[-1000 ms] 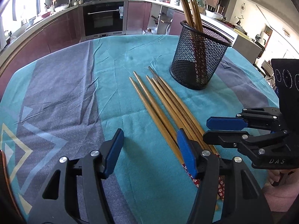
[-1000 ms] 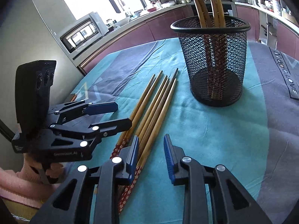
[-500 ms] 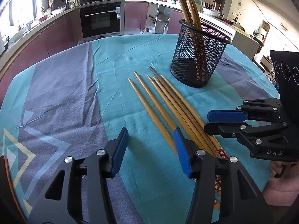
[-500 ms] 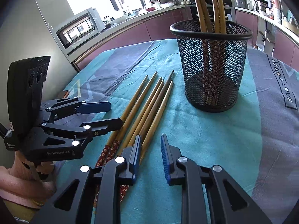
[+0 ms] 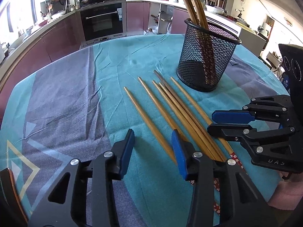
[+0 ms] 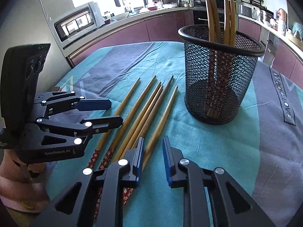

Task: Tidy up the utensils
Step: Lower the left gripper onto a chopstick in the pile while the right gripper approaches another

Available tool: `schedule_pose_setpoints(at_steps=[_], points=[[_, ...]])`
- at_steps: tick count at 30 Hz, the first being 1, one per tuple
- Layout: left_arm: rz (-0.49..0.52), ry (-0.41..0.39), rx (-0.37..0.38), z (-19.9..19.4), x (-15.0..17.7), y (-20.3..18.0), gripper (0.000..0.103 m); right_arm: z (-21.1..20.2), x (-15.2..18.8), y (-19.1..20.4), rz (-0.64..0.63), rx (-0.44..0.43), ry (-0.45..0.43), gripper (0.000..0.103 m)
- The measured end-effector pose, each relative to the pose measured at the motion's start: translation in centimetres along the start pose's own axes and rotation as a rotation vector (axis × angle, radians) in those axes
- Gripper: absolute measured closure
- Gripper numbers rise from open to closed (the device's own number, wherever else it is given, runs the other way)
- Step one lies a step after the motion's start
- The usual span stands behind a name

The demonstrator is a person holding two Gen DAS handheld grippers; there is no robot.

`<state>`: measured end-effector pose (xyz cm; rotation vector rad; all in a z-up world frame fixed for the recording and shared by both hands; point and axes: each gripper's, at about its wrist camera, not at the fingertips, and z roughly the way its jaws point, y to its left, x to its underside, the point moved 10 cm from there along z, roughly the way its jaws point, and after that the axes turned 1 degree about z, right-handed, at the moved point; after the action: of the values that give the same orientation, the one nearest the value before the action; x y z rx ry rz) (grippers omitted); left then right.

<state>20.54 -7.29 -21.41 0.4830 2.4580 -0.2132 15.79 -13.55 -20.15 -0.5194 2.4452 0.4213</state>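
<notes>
On the counter, under a teal and grey cloth, six loose chopsticks are lying side by side, their tips pointing toward a black mesh holder that is standing upright just beyond them with more chopsticks leaning inside. In the left wrist view, the left claw is hovering over the near ends; its jaws have just been closing, yet they are standing apart with the leftmost chopstick running between them and neither blue pad pressing on it. The right claw is reaching in from the right.

In the right wrist view, the right claw is sitting with its jaws narrowly apart, having just been closing, the rightmost chopstick passing between them ungripped. The left claw is hanging over the chopsticks' left side, and the mesh holder is standing near the tips.
</notes>
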Motion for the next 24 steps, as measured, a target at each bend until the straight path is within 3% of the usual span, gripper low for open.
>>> schedule_pose_setpoints(at_steps=[5, 9, 16, 18, 20, 24], points=[[-0.020, 0.001, -0.007, 0.2, -0.4, 0.5, 0.076, 0.3, -0.5, -0.7, -0.003, 0.016, -0.004, 0.092], [-0.071, 0.002, 0.029, 0.2, -0.6, 0.9, 0.072, 0.6, -1.0, -0.9, 0.005, 0.018, -0.005, 0.092], [-0.081, -0.007, 0.006, 0.6, -1.1, 0.7, 0.070, 1.3, -1.9, -1.1, 0.015, 0.027, -0.015, 0.092], [-0.090, -0.007, -0.006, 0.6, -1.2, 0.8, 0.075, 1.3, -2.0, -1.2, 0.022, 0.025, -0.017, 0.093], [-0.101, -0.006, -0.013, 0.6, -1.1, 0.8, 0.087, 1.2, -2.0, -1.3, 0.035, 0.020, -0.020, 0.095], [-0.094, -0.011, -0.010, 0.1, -0.8, 0.5, 0.092, 0.8, -1.7, -1.4, 0.038, 0.010, -0.015, 0.097]])
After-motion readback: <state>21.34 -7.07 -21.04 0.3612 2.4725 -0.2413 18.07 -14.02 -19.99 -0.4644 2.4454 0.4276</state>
